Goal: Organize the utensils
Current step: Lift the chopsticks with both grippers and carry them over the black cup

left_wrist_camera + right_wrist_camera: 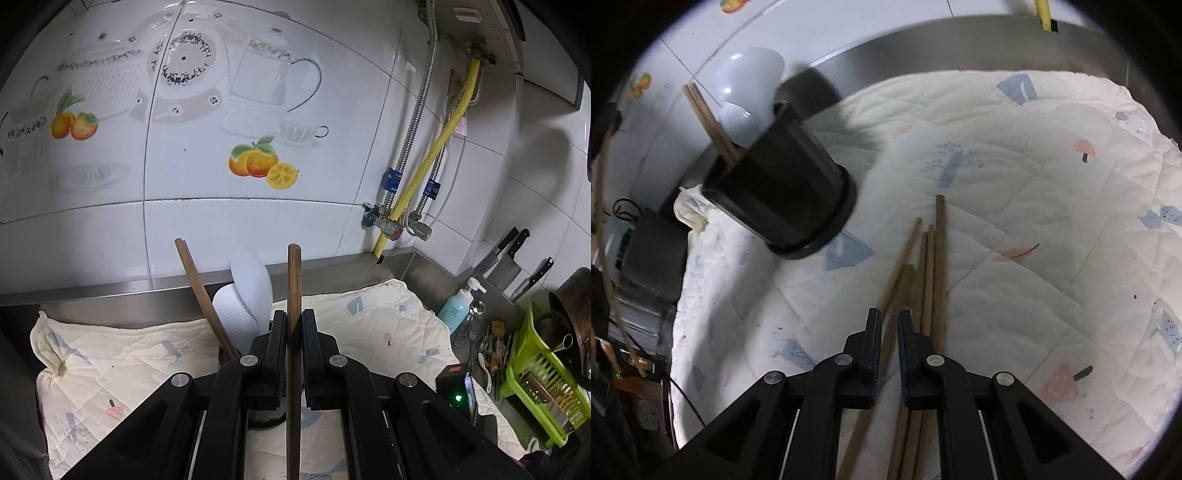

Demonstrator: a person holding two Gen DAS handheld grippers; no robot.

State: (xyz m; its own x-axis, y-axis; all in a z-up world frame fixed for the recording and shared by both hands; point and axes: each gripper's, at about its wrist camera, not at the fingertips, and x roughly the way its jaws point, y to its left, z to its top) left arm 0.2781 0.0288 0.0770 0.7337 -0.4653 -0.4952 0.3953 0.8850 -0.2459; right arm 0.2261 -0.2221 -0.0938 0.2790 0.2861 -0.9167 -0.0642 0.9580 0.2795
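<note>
My left gripper is shut on a brown wooden chopstick and holds it upright above the quilted cloth. Just behind it stands a black utensil holder with two chopsticks and white rice paddles in it. In the right wrist view my right gripper hovers low over several loose chopsticks lying on the cloth. Its jaws stand nearly closed around one blurred chopstick; whether it is clamped is unclear.
A steel backsplash ledge and tiled wall lie behind the cloth. At the right are a blue soap bottle, knives, a green dish rack with pots, and a black device with a green light.
</note>
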